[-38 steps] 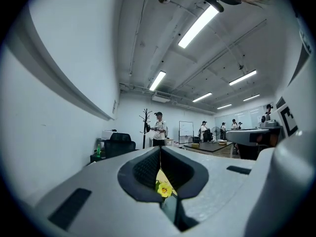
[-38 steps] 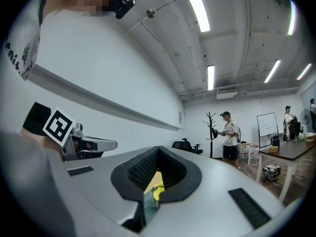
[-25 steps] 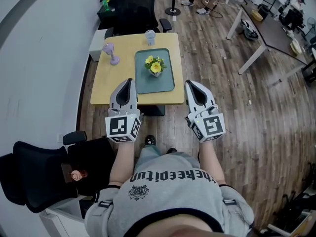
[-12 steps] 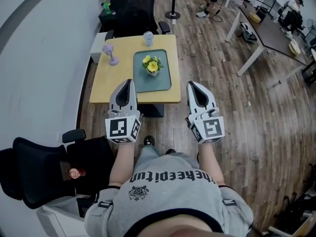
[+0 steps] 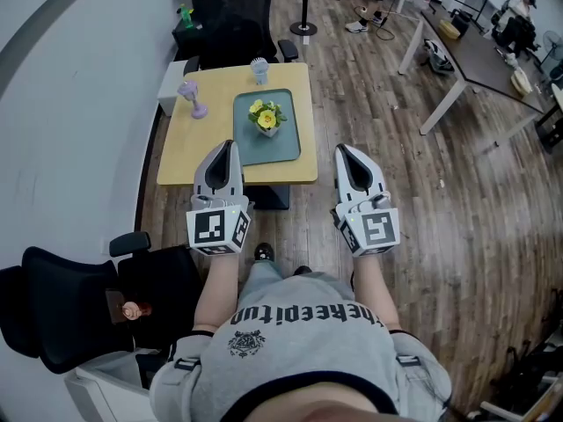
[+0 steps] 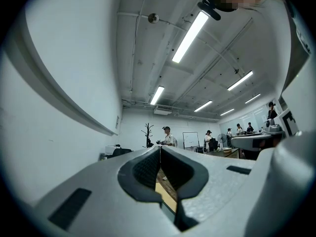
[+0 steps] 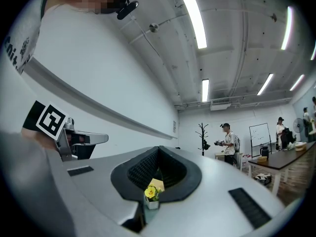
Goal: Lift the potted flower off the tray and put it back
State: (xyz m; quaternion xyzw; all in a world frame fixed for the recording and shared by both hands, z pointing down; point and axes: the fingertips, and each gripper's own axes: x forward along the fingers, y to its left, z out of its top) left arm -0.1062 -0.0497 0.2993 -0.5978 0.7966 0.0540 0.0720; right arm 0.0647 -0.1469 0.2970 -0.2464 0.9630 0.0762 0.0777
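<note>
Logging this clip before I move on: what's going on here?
A person holds a grey two-jaw gripper in each hand, on the near side of a small square wooden table. The left gripper and the right gripper are both shut and empty. The yellow potted flower in its white pot stands on the grey-green tray, untouched, so the lift has not begun.

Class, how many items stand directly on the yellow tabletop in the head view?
3: the teal tray in the middle, a purple ornament left of it, a pale cup beyond it. The left tool covers part of the near edge.
</note>
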